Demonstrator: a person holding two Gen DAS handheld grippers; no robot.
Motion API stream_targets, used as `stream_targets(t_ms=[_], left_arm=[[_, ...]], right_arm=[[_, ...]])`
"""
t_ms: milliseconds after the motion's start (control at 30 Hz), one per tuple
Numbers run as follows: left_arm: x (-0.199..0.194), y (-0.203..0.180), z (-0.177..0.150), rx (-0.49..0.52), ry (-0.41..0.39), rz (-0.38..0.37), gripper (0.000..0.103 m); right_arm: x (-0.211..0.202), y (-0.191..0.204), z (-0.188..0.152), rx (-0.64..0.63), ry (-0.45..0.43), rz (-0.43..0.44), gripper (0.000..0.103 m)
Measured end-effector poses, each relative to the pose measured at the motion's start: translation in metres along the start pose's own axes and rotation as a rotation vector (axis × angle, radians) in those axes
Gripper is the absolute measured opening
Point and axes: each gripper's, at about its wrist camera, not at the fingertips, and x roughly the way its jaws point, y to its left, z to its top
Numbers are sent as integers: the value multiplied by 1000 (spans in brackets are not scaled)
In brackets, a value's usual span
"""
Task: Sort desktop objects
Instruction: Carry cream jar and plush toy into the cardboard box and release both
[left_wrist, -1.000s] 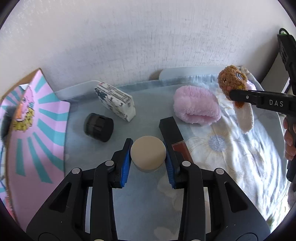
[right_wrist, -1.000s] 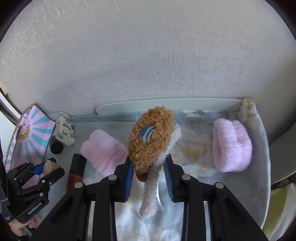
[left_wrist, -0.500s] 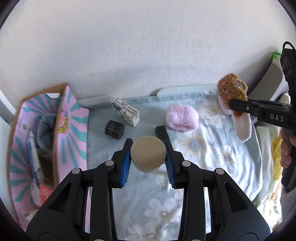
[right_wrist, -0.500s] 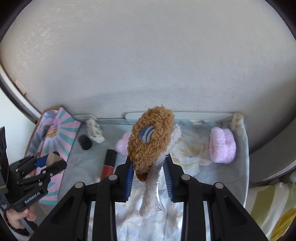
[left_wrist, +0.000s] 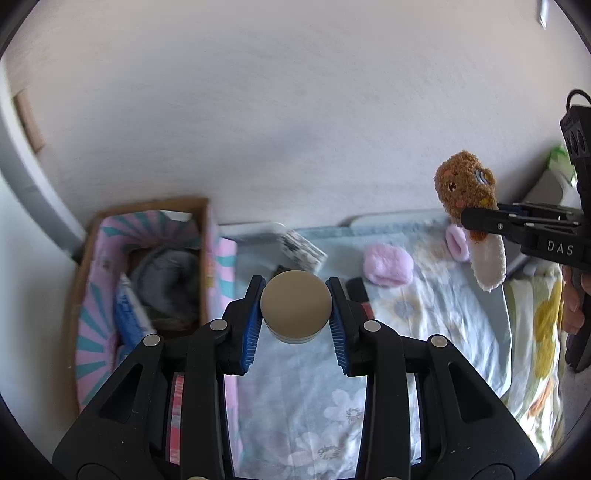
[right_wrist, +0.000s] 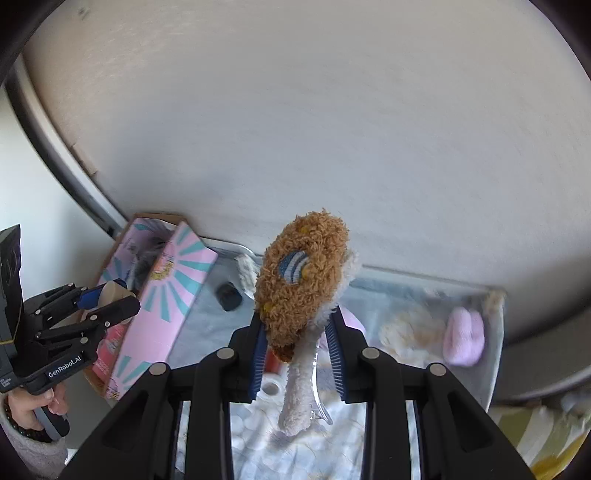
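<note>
The beige round jar (left_wrist: 295, 308) is clamped between the blue pads of the left gripper (left_wrist: 295, 319), its jaws pressed on the jar's two sides, held in the air above the floral cloth (left_wrist: 295, 406) that covers the counter. In the right wrist view the same jar (right_wrist: 110, 293) shows in that gripper above the pink box. The plush hair clip (right_wrist: 301, 291), a brown fuzzy bear head on a cream furry strip with a clear claw, sits gripped in the right gripper (right_wrist: 297, 350); its jaws are narrow and closed on the clip, which stands up out of them, also off the cloth. From the left wrist the clip (left_wrist: 467, 192) hangs from the right gripper at the far right.

To the left stands the pink box (left_wrist: 147, 280) with teal rays and a cardboard rim, open at the top, with a grey item and a blue packet inside. On the cloth behind the jar lie a patterned white pack (left_wrist: 303, 251), a pink fluffy band (left_wrist: 388, 264) and a second pink band (right_wrist: 463, 341) near the far right edge. A small black cylinder (right_wrist: 229, 295) rests near the box. A hand (right_wrist: 33, 406) holds the left gripper's handle.
</note>
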Motion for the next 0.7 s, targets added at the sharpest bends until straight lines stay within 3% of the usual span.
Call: stream_targets(t_ms=[400,700], left_arm=[[-39,64,3,-100,-51,88,30],[-51,116,-14,-194,-39,158,30]], right_arm=[[11,81,49,-197,9,78,28],[40,154,73,-355,77,155,28]])
